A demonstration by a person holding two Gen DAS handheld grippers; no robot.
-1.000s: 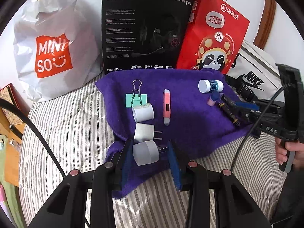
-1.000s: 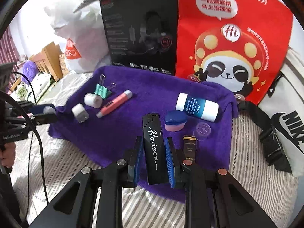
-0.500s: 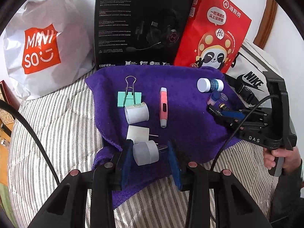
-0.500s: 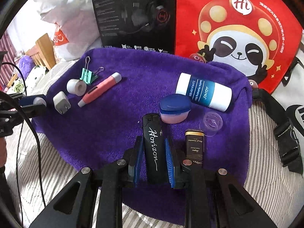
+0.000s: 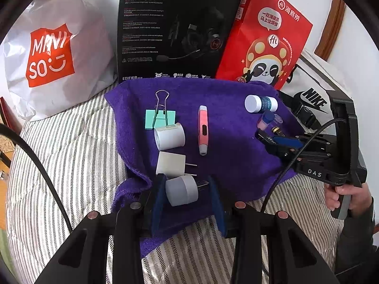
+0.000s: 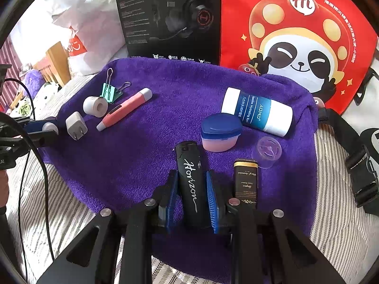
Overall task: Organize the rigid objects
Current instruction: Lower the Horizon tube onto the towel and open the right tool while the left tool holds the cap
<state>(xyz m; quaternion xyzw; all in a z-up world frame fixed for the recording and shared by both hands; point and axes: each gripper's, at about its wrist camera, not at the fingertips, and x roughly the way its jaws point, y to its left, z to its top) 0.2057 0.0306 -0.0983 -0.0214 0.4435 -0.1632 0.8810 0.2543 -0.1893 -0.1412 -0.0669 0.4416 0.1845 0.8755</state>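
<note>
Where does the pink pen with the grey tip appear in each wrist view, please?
Left wrist: pink pen lies centre, tip toward the camera, right of the white plugs.
Right wrist: pink pen lies upper left, slanted.
Shared landmark: green binder clip, beside it.

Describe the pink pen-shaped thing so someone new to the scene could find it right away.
Find the purple towel spread on the striped bedding. Near its middle, right of the white chargers, lies the slim pink pen-shaped gadget with white ends, the only long pink item there.
</note>
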